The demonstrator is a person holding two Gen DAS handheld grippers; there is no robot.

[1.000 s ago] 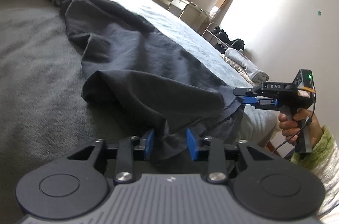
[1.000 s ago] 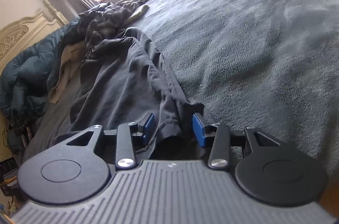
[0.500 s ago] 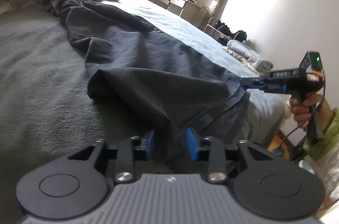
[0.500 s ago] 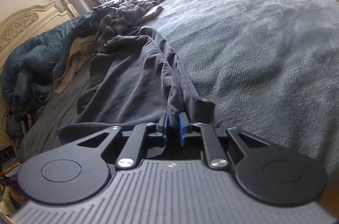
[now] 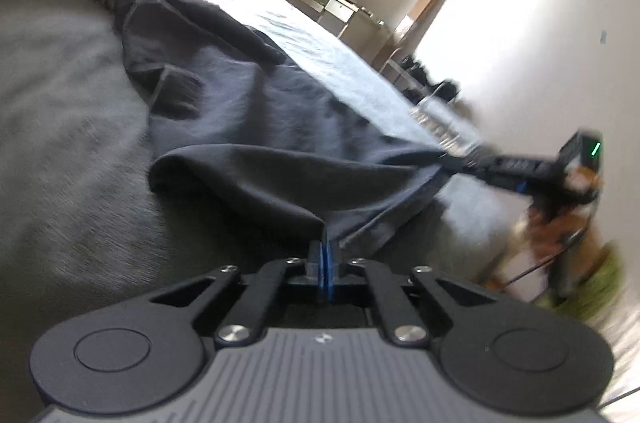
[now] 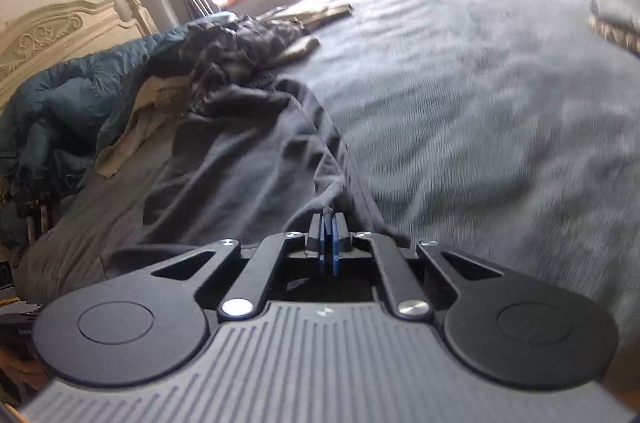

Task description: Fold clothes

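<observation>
- Dark grey garment [image 5: 248, 127], wrinkled, stretched lengthwise along grey bed cover [image 6: 500, 111].
- Near hem raised off cover at two corners, pinched between blue pads in both wrist views.
- Far end bunched against pile of plaid clothing [image 6: 240, 47] near headboard.
</observation>
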